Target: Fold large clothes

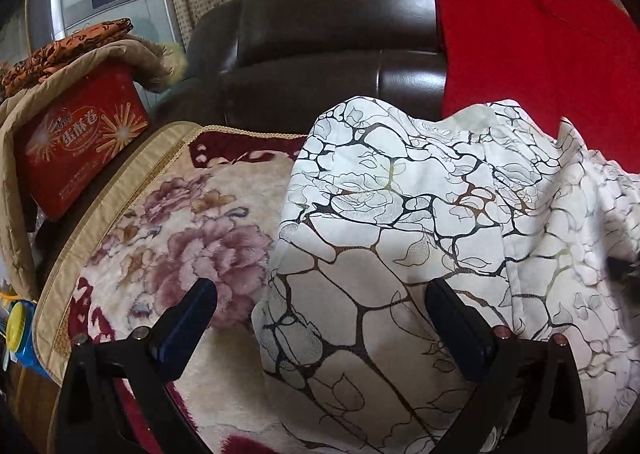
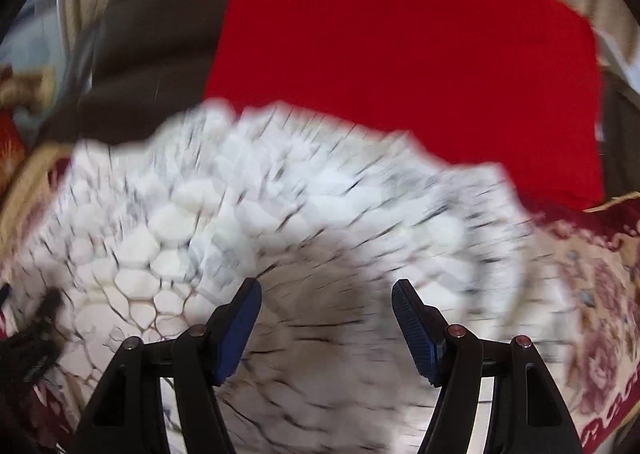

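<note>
While both tools stand spread and holding nothing, the left gripper (image 1: 320,306) straddles the near left edge of the white crackle-print garment (image 1: 420,214), which lies ahead and to its right on the floral plush blanket (image 1: 180,214); the right gripper (image 2: 326,304) hovers over the cloth's middle, its view blurred; the garment's long axis appears to run sideways between them, the left nearer an edge; beyond, a dark leather sofa back (image 1: 340,26) and red cloth (image 1: 540,34).
</note>
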`<control>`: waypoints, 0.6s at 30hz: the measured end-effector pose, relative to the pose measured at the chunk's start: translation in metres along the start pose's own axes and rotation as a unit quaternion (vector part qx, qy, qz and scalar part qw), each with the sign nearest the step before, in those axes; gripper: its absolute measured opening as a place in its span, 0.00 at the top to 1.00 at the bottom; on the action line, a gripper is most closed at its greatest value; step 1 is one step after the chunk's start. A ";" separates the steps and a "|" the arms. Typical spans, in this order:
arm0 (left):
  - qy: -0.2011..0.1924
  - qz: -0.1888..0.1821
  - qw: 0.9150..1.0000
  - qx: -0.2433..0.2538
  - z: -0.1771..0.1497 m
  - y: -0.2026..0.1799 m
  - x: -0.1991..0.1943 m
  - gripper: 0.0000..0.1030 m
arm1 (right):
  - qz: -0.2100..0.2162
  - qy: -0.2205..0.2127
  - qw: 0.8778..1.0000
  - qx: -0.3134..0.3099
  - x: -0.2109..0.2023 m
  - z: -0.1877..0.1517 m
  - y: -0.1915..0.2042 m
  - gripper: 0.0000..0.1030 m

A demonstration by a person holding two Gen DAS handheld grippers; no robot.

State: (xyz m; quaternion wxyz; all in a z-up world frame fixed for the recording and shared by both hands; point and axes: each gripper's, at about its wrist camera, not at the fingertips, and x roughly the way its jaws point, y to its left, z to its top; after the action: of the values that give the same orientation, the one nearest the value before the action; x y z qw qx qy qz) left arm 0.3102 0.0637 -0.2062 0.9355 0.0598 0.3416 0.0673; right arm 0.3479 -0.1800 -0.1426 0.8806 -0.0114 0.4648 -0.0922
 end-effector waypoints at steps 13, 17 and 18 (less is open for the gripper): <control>-0.075 0.004 0.997 -0.013 0.009 0.003 -0.030 0.00 | -0.053 -0.116 0.990 -0.054 -0.053 -0.007 0.020 0.30; -0.070 0.006 0.997 -0.013 0.010 -0.002 -0.025 0.00 | -0.059 -0.140 0.986 -0.070 -0.062 -0.003 0.031 0.30; -0.069 0.006 0.998 -0.013 0.010 -0.003 -0.025 0.00 | -0.057 -0.142 0.986 -0.071 -0.063 -0.002 0.032 0.30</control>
State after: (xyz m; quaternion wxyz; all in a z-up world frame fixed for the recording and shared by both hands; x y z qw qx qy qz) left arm 0.2979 0.0563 -0.1832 0.9572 0.0542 0.2750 0.0727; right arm 0.3165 -0.1373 -0.0958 0.9279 -0.1131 0.3388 -0.1063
